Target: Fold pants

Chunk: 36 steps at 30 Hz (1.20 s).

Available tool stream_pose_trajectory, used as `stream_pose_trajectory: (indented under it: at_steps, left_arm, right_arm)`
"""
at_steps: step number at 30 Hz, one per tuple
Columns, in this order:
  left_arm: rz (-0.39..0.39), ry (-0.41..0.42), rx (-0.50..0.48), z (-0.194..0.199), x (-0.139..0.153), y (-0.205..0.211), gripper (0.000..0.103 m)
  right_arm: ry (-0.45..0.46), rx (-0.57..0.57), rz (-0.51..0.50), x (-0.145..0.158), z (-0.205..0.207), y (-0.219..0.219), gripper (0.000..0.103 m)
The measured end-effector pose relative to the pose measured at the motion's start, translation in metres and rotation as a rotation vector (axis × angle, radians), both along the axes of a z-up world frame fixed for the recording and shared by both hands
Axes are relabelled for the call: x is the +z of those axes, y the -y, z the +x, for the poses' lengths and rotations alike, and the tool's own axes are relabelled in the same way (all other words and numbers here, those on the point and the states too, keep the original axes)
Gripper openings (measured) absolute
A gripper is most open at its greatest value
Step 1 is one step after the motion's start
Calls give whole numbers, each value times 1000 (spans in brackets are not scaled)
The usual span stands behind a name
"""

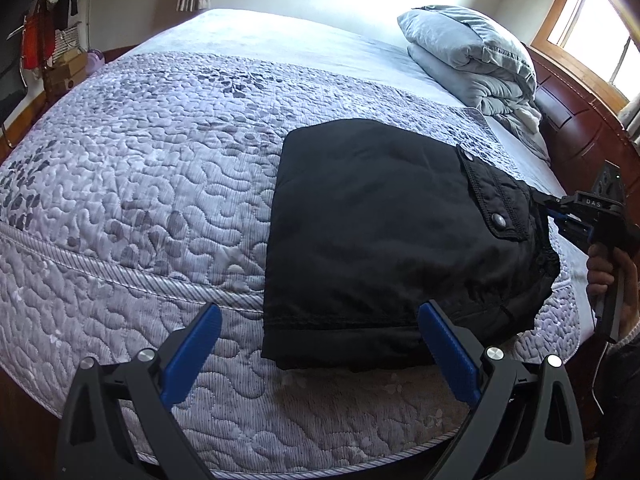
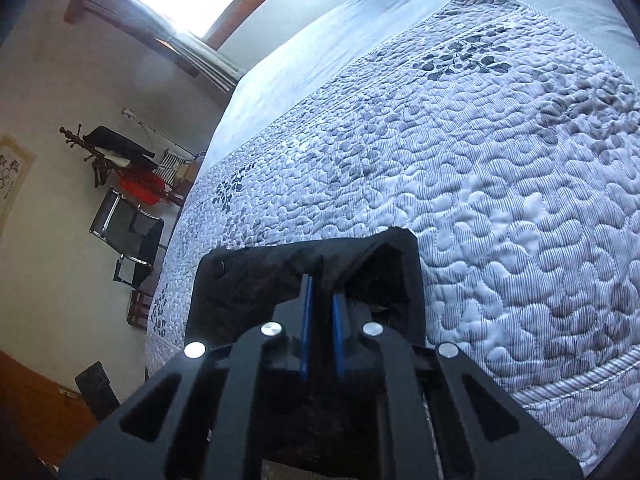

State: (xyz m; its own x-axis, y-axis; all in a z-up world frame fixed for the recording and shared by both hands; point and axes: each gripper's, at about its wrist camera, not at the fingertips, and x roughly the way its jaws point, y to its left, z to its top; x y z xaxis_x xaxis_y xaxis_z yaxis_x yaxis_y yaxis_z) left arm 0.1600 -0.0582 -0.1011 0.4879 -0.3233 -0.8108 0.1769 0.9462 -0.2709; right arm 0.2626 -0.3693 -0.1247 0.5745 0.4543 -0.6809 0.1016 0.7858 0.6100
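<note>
The black pants [image 1: 384, 236] lie folded into a thick rectangle on the quilted bed, a buttoned pocket flap [image 1: 486, 196] on their right side. My left gripper [image 1: 320, 324] is open and empty, its blue pads either side of the pants' near edge, just short of it. My right gripper [image 1: 546, 204] is at the pants' right edge. In the right wrist view the right gripper [image 2: 322, 286] is shut on a fold of the black pants [image 2: 248, 288], which is pulled up between the pads.
The purple-grey quilt [image 1: 140, 200] covers the bed, its near edge right below my left gripper. Folded grey bedding [image 1: 472, 56] sits at the far right by a wooden headboard [image 1: 576, 120]. A chair and coat rack [image 2: 124, 200] stand beside the bed.
</note>
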Motion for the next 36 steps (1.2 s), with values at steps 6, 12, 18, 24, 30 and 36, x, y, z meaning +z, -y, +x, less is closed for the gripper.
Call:
stream_pose_trajectory:
  at_steps: [6,12,18,24,30,36]
  left_arm:
    - [-8,-14,0,6,-2,0,99]
    - [-16,-18,21,10,-3,-4,99]
    - [5,17,15,11,10,0,99]
    - [55,48,5,8,20,6,99]
    - [129,46,1,5,20,11,99]
    - [165,20,-13,3,17,13,99]
  right_arm:
    - [-76,-25,11,-24,7,8,10]
    - [-94,-35,14,-36,-9,12,18]
    - [-67,-19,23,-26,-21,13,28]
    - [-57,18,46,-13,-57,1,51]
    - [-85,32,1,-20,-92,-16,53]
    - [-77,17,-48,-21,-106,-23,52]
